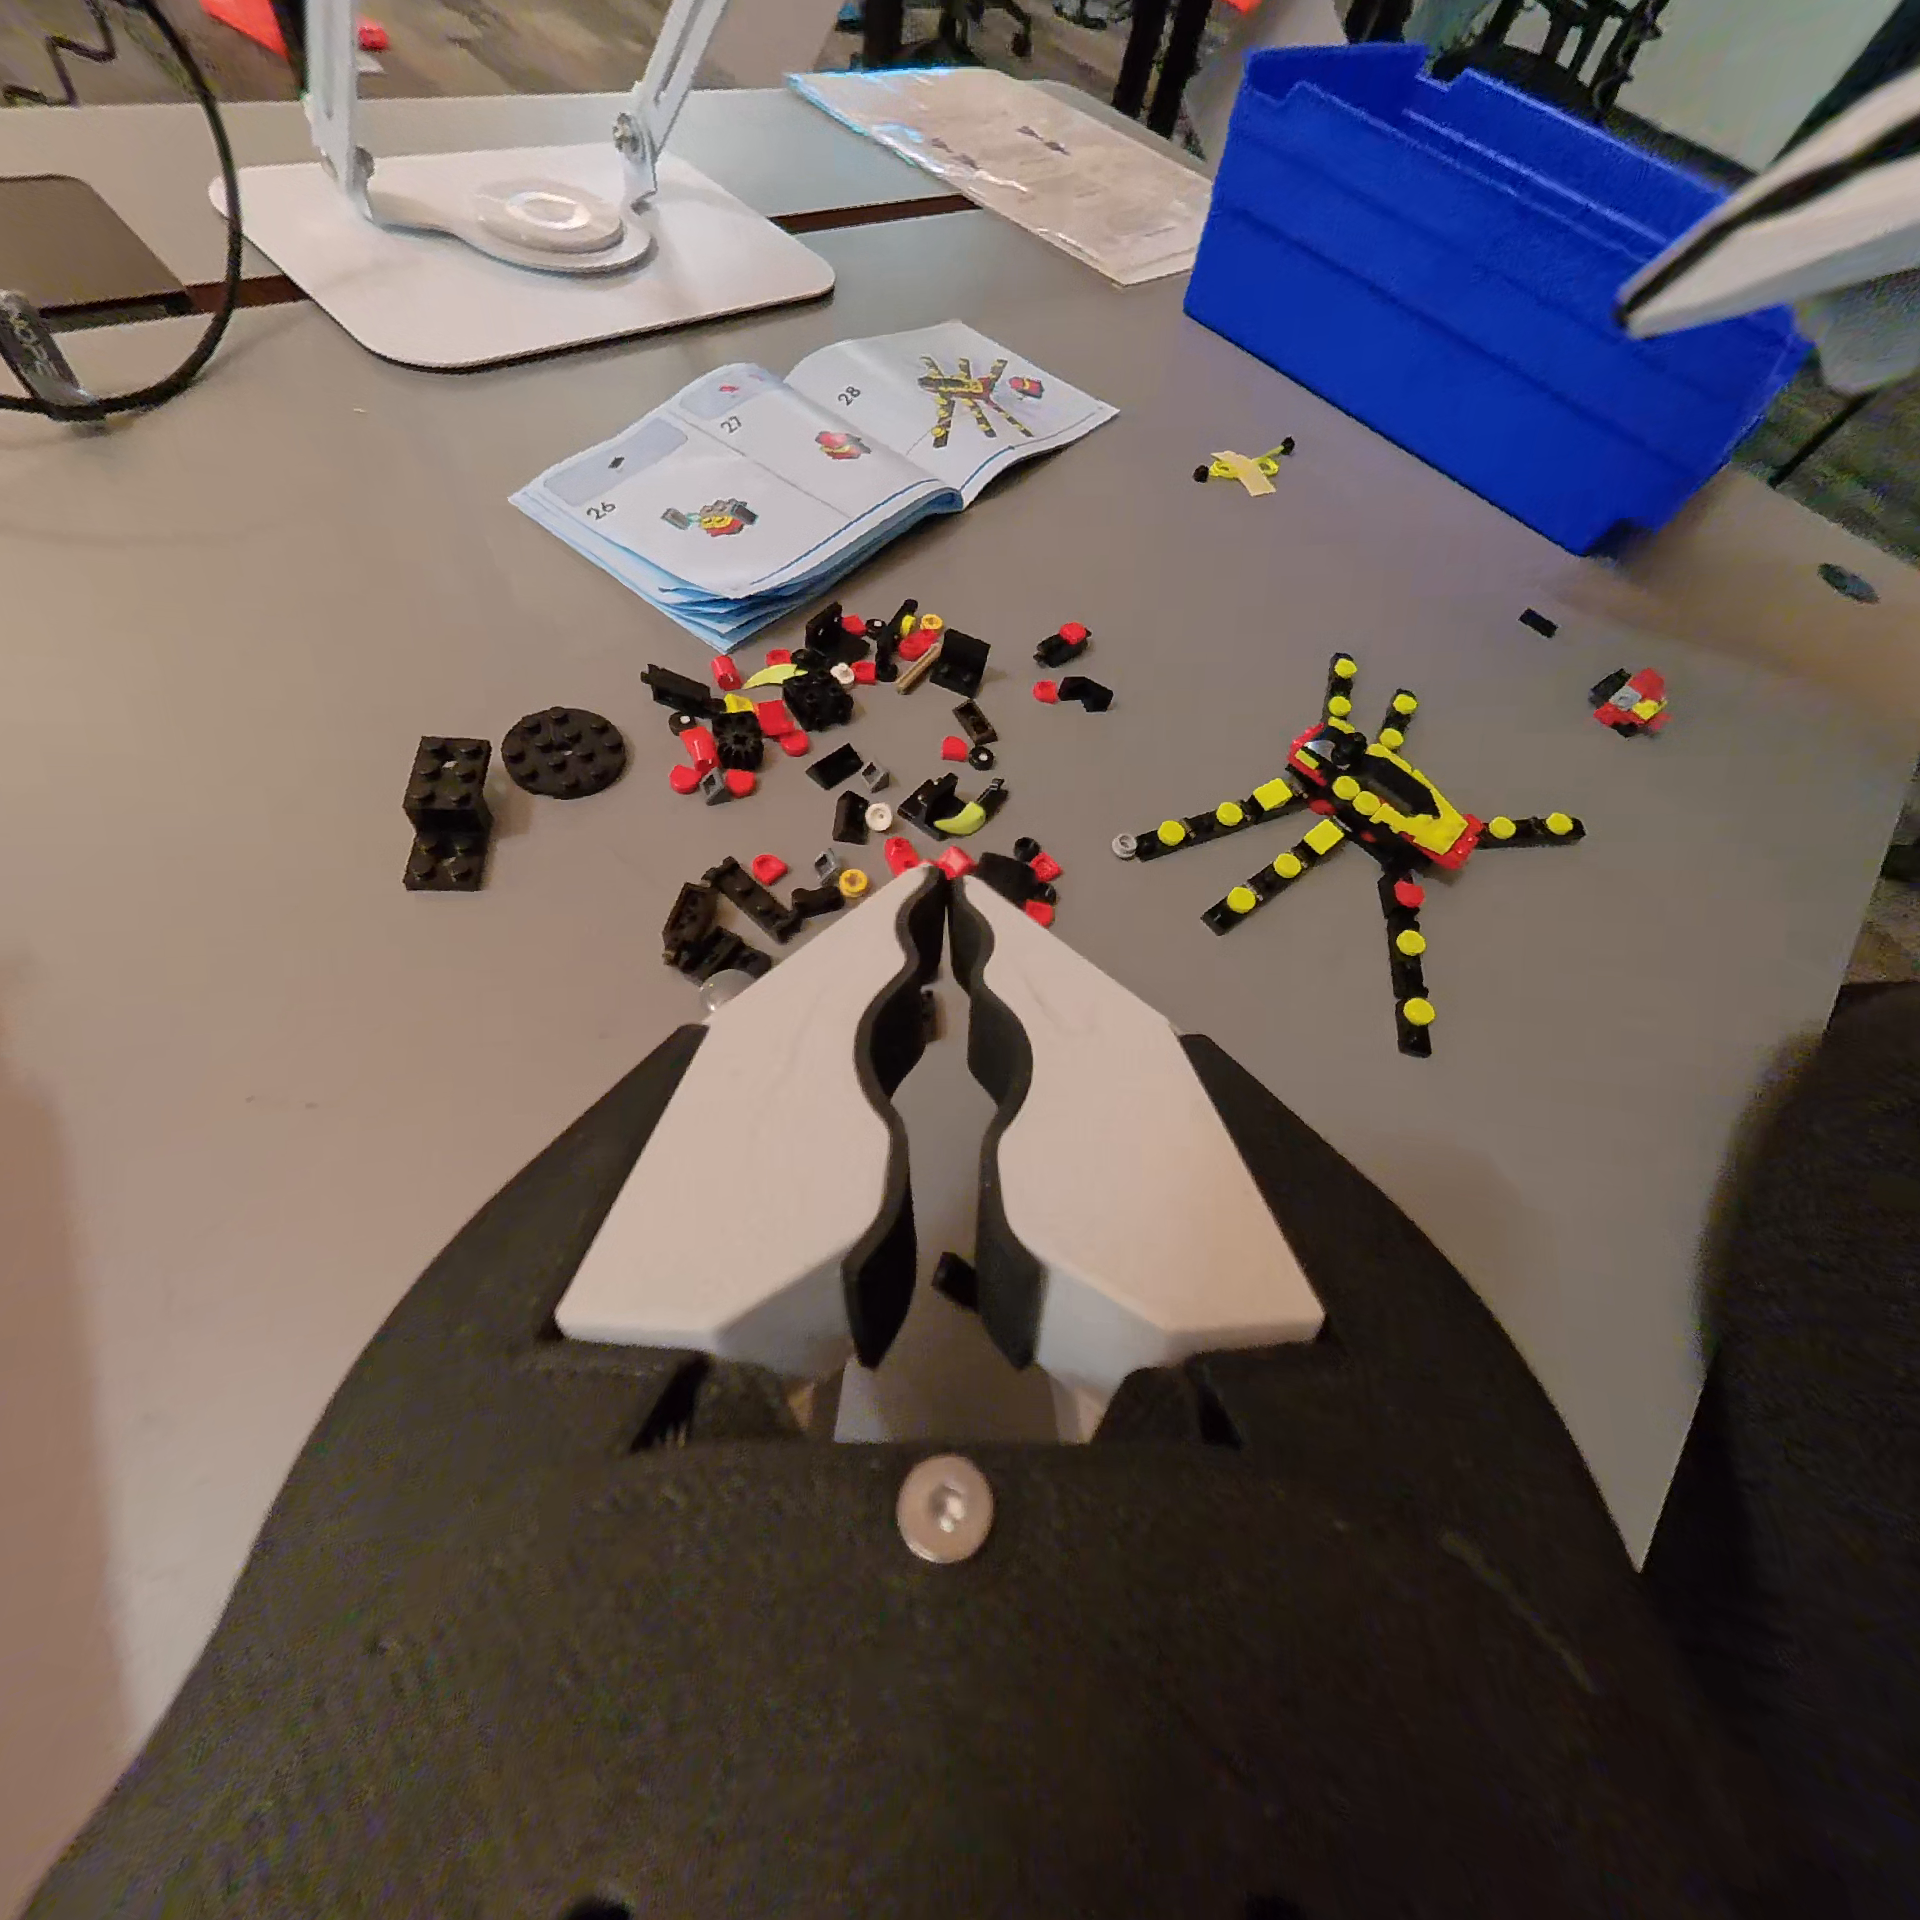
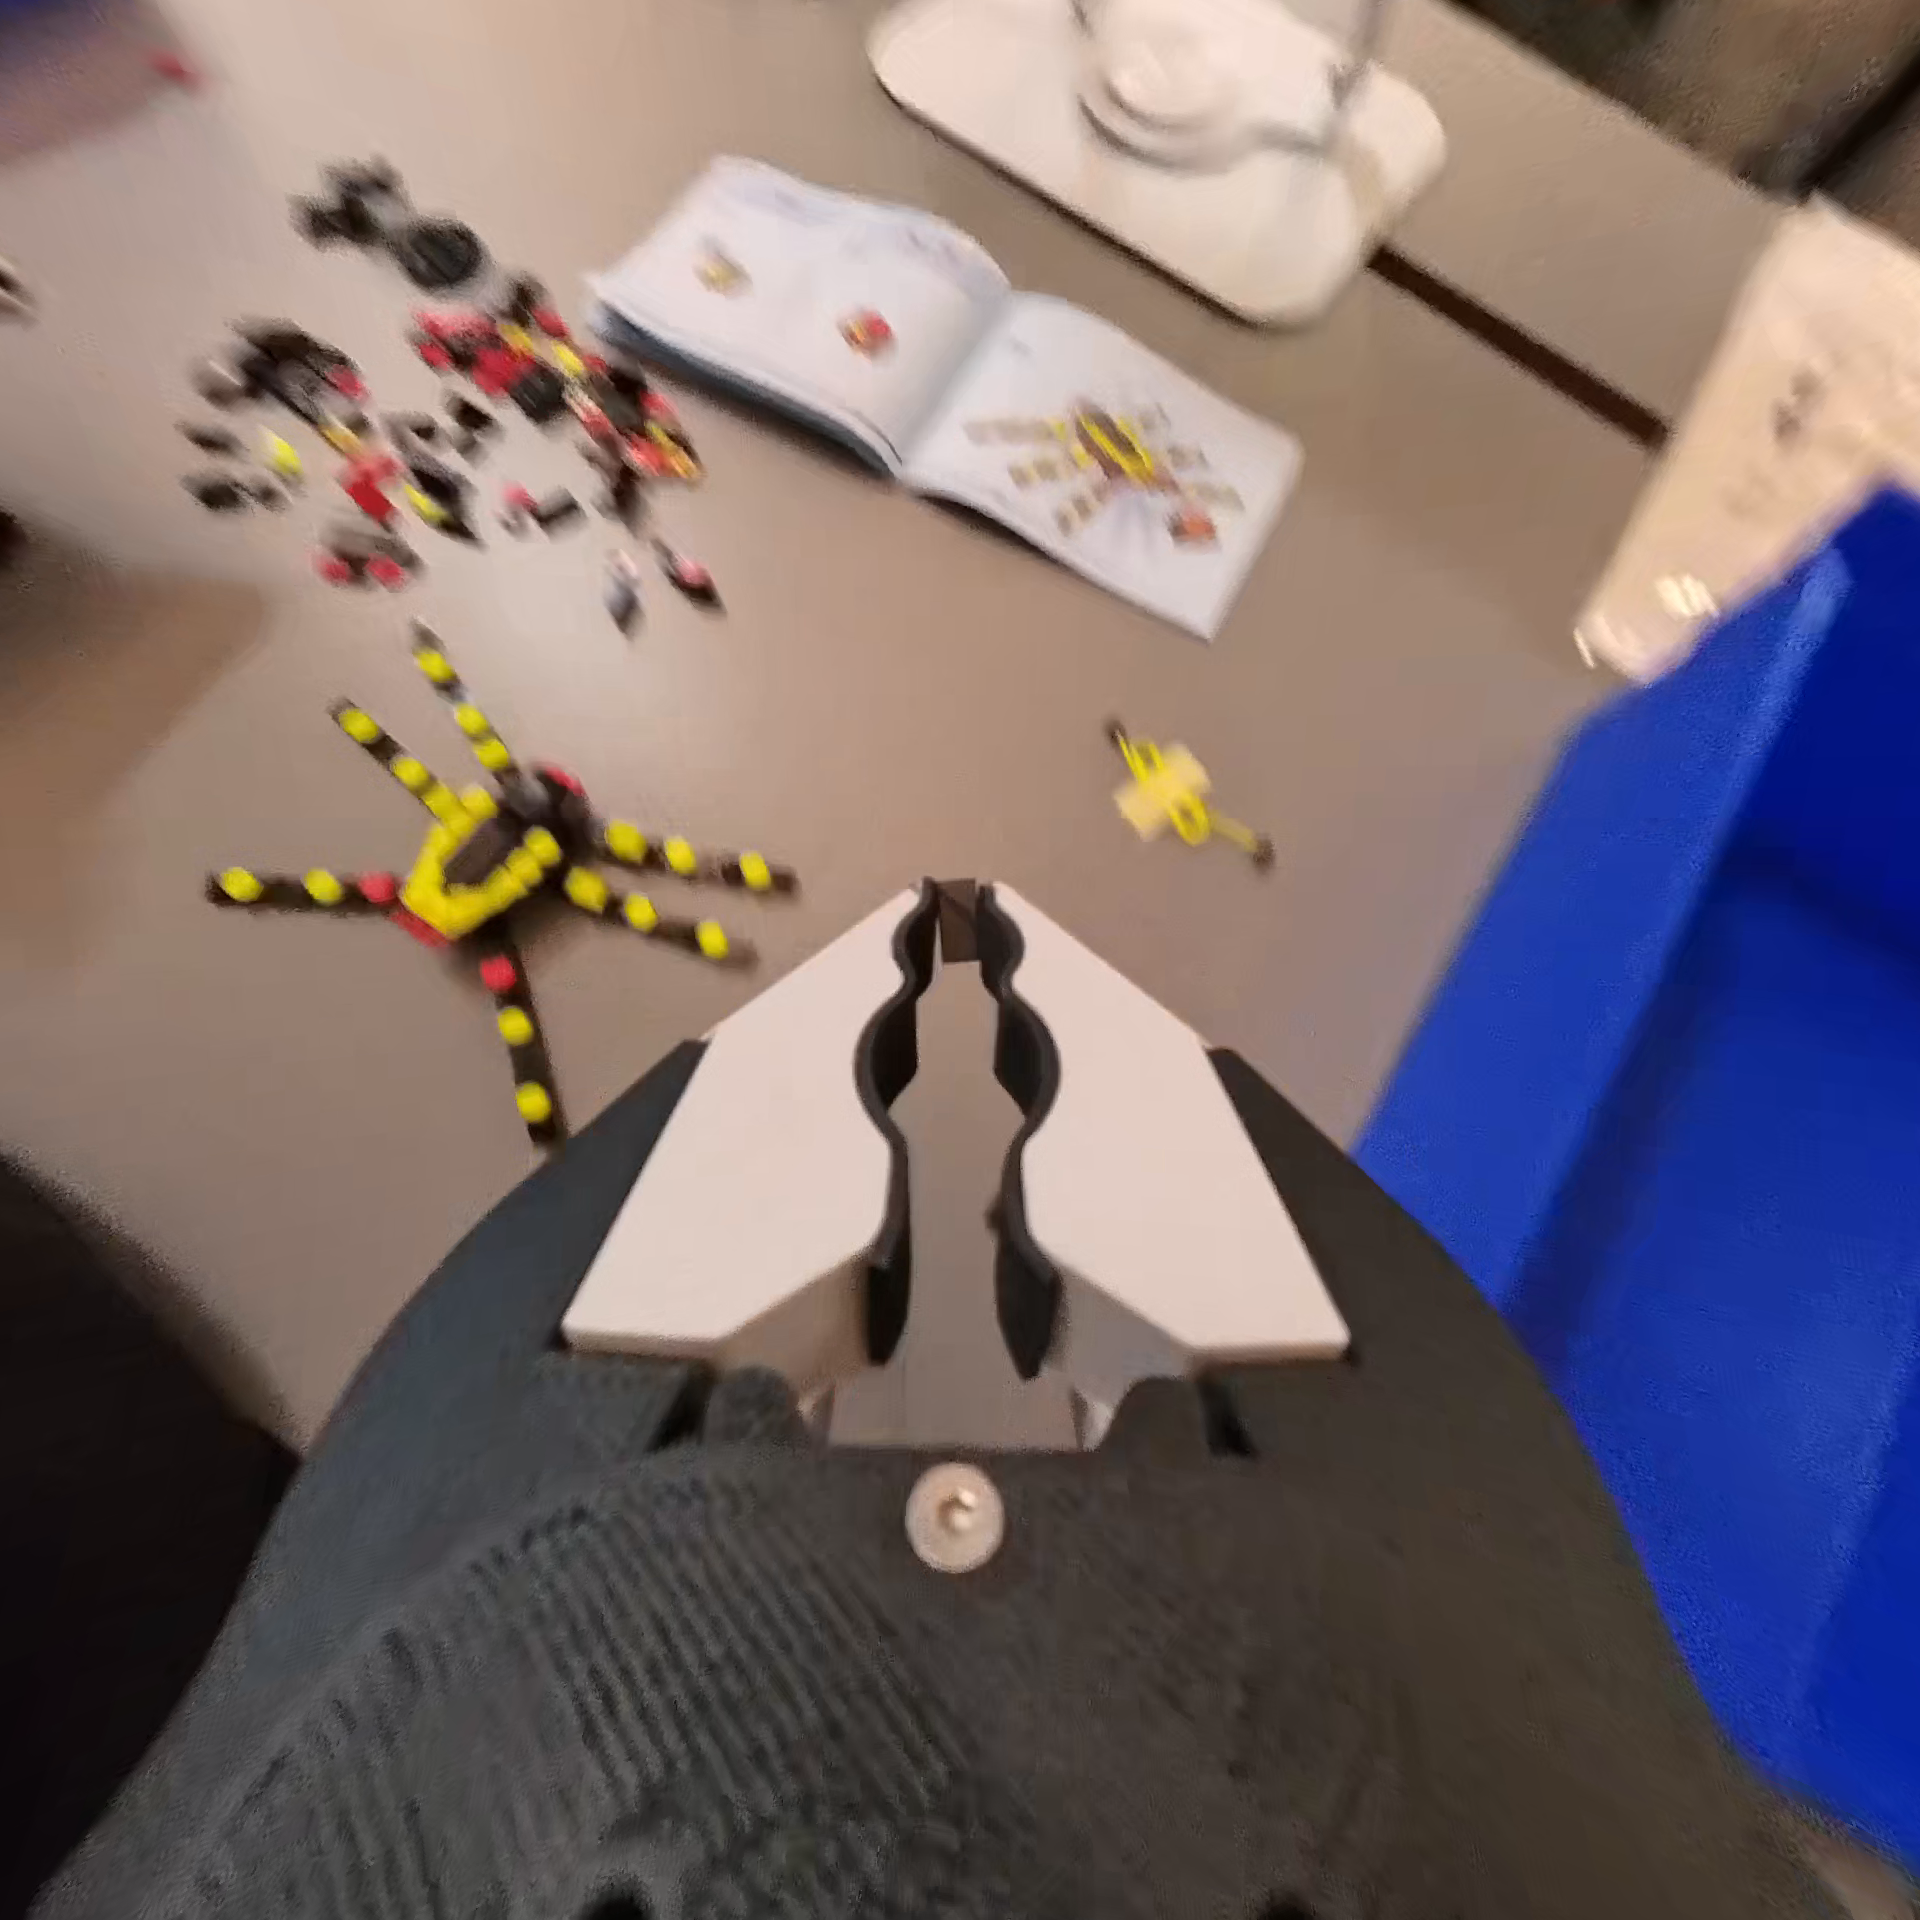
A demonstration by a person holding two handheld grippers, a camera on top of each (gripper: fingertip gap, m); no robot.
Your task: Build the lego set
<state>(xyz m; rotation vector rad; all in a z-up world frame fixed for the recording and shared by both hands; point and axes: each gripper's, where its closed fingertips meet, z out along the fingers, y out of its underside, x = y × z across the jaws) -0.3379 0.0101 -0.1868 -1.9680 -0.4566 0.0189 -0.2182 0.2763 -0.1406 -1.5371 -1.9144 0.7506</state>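
Note:
A black spider model with yellow studs and a red-and-yellow body (image 1: 1371, 810) lies on the grey table (image 1: 260, 935); it also shows in the right wrist view (image 2: 478, 873). Loose black, red and yellow pieces (image 1: 831, 727) lie in a pile left of it, blurred in the right wrist view (image 2: 468, 416). My left gripper (image 1: 945, 888) is shut at the pile's near edge, with a small red piece (image 1: 954, 862) right at its tips. My right gripper (image 2: 958, 914) is shut on a small black brick (image 2: 958, 930) above the table, right of the spider.
An open instruction booklet (image 1: 821, 468) (image 2: 935, 384) lies behind the pile. A blue bin (image 1: 1475, 281) (image 2: 1714, 1039) stands on the right. A small yellow-and-tan piece (image 1: 1242, 464) (image 2: 1169, 795), a red-and-black sub-build (image 1: 1631, 701), a black round plate (image 1: 564, 750) and a white lamp base (image 1: 520, 260) are on the table. About 30 centimeters separates my left fingertips from my right. My left gripper is the nearer one to the black round plate (image 1: 564, 750): about 12 centimeters, against 35 centimeters. Seen from the right wrist view (image 2: 420, 238) as well.

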